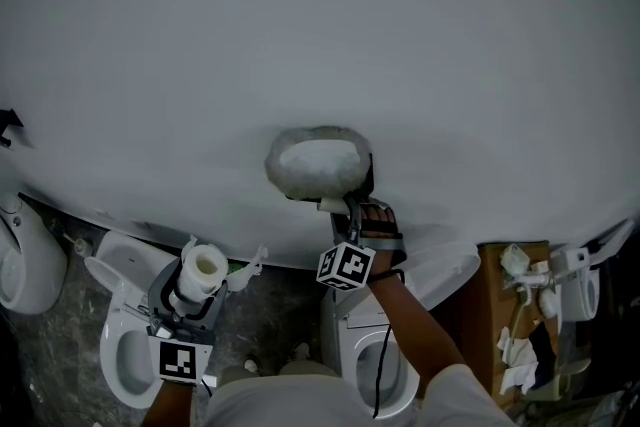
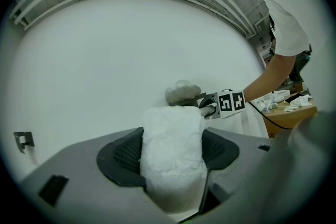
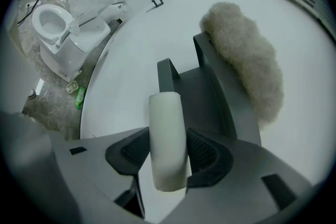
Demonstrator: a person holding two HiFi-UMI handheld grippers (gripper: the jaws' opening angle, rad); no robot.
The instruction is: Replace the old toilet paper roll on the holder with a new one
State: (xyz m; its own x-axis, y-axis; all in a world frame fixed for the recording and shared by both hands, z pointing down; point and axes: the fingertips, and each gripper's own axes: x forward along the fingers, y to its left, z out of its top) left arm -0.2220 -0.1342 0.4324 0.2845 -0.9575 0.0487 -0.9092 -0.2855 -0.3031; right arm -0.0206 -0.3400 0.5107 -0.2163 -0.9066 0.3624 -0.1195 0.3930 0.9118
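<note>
On the white wall hangs the paper holder, its top under a fuzzy grey cover [image 1: 318, 161]. My right gripper [image 1: 345, 207] is just below that cover, shut on a bare cardboard tube [image 3: 167, 139] that stands upright between the pads. In the right gripper view, the holder's grey bracket [image 3: 210, 97] and the fuzzy cover [image 3: 244, 57] lie just beyond the tube. My left gripper [image 1: 195, 290] is lower and to the left, away from the wall, shut on a full white toilet paper roll [image 2: 172, 157]. The same roll [image 1: 203, 270] stands on end in the head view.
Below the wall stand a toilet [image 1: 125, 335] at left and another toilet [image 1: 375, 355] under my right arm. A urinal [image 1: 25, 260] is at far left. A wooden table [image 1: 490, 315] with crumpled paper stands at right. A small black hook [image 1: 8, 125] sticks out of the wall.
</note>
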